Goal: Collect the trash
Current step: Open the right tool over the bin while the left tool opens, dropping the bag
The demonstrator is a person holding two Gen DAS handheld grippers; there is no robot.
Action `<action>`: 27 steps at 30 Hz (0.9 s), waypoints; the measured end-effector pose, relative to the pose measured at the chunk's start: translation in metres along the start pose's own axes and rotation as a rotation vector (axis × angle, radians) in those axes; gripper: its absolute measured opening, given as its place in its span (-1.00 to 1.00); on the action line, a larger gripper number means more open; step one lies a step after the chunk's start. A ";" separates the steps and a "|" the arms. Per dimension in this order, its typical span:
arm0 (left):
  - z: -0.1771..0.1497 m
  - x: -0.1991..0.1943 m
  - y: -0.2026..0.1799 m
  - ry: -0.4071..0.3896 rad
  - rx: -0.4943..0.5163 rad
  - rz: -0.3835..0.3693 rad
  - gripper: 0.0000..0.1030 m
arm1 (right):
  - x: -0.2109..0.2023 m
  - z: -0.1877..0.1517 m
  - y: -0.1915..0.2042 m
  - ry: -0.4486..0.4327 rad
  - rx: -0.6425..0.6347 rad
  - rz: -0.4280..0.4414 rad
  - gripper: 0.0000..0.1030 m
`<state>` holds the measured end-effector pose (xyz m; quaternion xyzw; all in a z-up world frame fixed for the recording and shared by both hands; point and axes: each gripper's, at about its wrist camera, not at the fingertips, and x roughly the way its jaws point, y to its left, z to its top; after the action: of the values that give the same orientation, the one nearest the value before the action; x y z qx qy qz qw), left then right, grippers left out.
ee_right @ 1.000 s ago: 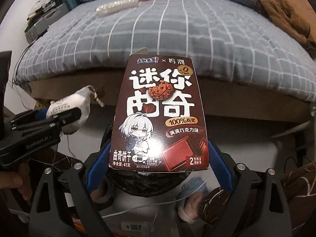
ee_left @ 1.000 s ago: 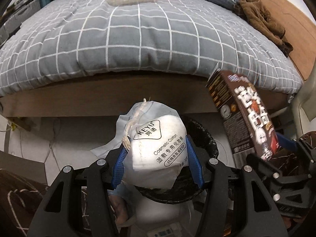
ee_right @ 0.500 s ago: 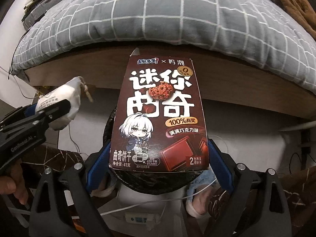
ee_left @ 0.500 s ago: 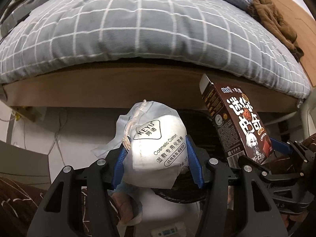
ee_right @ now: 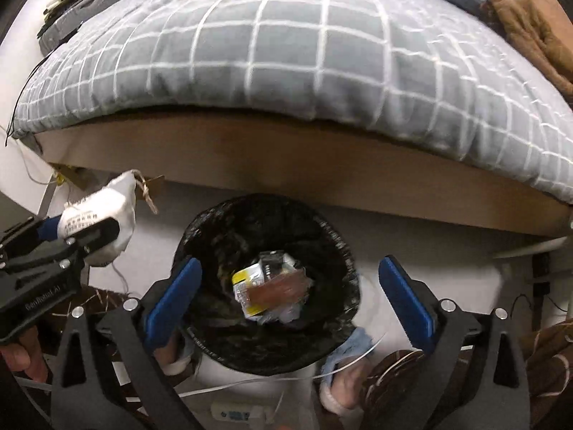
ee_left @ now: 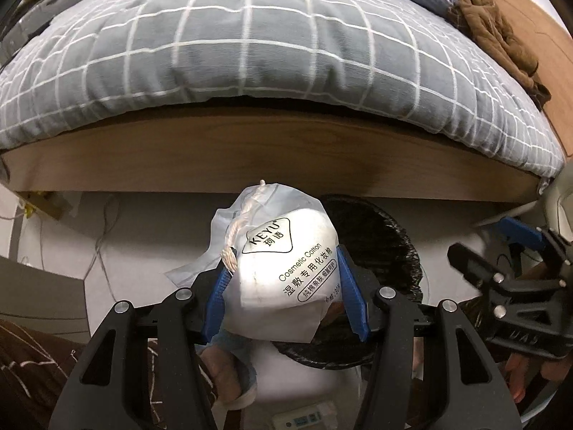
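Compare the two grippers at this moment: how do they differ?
The left gripper is shut on a white cosmetic cotton bag; the right gripper is opening and holds nothing. The left sits beside the black-lined bin, the right directly above it. Both have blue pads.

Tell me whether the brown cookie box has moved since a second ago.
Yes. The cookie box has dropped out of the opening right gripper, whose jaws hold nothing, into the black-lined trash bin below.
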<state>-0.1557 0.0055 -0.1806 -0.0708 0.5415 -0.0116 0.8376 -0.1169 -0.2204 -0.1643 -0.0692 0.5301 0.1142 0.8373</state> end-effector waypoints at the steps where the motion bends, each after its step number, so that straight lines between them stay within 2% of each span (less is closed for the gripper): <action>1: 0.001 0.002 -0.005 0.003 0.010 -0.006 0.04 | -0.001 0.000 -0.005 -0.004 0.008 -0.006 0.85; 15: 0.015 0.019 -0.082 0.032 0.124 -0.085 0.04 | -0.016 -0.017 -0.081 -0.019 0.151 -0.087 0.85; 22: 0.014 0.026 -0.105 0.039 0.158 -0.081 0.06 | -0.018 -0.019 -0.104 -0.022 0.205 -0.090 0.85; 25: 0.012 0.027 -0.110 0.025 0.174 -0.049 0.12 | -0.017 -0.019 -0.106 -0.015 0.219 -0.083 0.85; 27: 0.006 0.029 -0.115 0.020 0.179 -0.036 0.27 | -0.016 -0.019 -0.105 -0.016 0.219 -0.078 0.85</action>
<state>-0.1321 -0.1104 -0.1893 -0.0051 0.5451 -0.0756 0.8350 -0.1126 -0.3284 -0.1585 0.0031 0.5294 0.0233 0.8480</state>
